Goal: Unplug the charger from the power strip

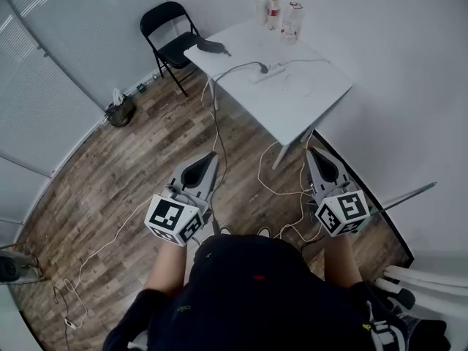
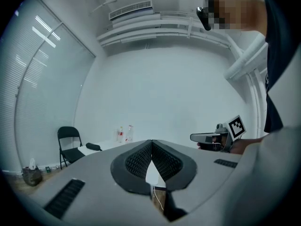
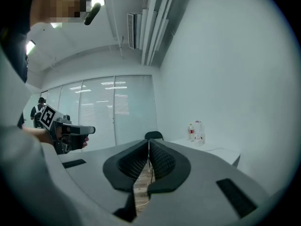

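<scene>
Here, from the head view, a person stands on a wood-plank floor (image 1: 146, 159) holding a gripper in each hand. Both grippers point level toward a white table (image 1: 307, 101) that stands well ahead, near the wall. The white power strip (image 1: 270, 69) lies near the middle of the tabletop. The charger (image 1: 262, 66) shows as a small dark plug at the strip's left end, and a grey cable (image 1: 238, 66) runs leftward from it to the table edge. Strip and charger are well apart from both grippers, beyond their tips, with a stretch of floor between. The left gripper (image 1: 213, 156) has its jaws pressed together; its own view shows the ribbed black pads meeting at the tip with nothing between them. The right gripper (image 1: 312, 152) is likewise clenched tight and empty. Each gripper carries a marker cube (image 1: 174, 220) printed with black-and-white square patterns rather than words. At the table's far edge stand two clear bottles (image 1: 291, 20); one has a red label, too small to read. A black object (image 1: 210, 47) lies on the table's left corner, and a black folding chair (image 1: 170, 39) stands just beside that corner.
</scene>
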Available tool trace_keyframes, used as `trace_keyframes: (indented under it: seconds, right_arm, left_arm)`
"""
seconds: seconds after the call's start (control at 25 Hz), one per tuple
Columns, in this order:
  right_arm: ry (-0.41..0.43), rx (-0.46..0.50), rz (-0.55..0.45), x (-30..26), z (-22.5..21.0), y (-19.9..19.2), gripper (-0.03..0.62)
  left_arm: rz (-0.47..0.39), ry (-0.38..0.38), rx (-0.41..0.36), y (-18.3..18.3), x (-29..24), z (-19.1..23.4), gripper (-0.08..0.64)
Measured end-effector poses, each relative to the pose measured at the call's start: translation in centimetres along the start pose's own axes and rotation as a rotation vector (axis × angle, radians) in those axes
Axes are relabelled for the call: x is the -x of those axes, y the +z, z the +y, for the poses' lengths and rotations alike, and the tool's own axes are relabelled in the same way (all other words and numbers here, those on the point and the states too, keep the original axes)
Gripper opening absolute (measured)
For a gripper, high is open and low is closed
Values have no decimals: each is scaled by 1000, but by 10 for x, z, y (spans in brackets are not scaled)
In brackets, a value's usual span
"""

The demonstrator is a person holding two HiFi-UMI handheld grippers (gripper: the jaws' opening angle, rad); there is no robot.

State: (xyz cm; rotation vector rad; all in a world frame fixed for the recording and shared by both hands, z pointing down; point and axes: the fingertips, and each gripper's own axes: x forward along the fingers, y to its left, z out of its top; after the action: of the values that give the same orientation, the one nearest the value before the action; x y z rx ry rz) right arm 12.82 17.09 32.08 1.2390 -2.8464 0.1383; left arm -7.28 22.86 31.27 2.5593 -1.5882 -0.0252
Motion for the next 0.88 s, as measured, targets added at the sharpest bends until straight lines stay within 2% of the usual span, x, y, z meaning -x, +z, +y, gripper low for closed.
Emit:
trace_keyframes:
  seconds: [0.44, 0.68, 0.88]
  right_arm:
    - [9, 1, 32, 39, -50, -25, 25]
    - [31, 8, 59, 35, -58, -39, 25]
    - [9, -7, 72, 20, -79, -47, 25]
  left_arm:
    - [34, 27, 23, -25, -20, -50, 20]
    - [51, 40, 32, -34, -36, -50, 20]
    - [59, 15, 36, -39, -63, -39, 20]
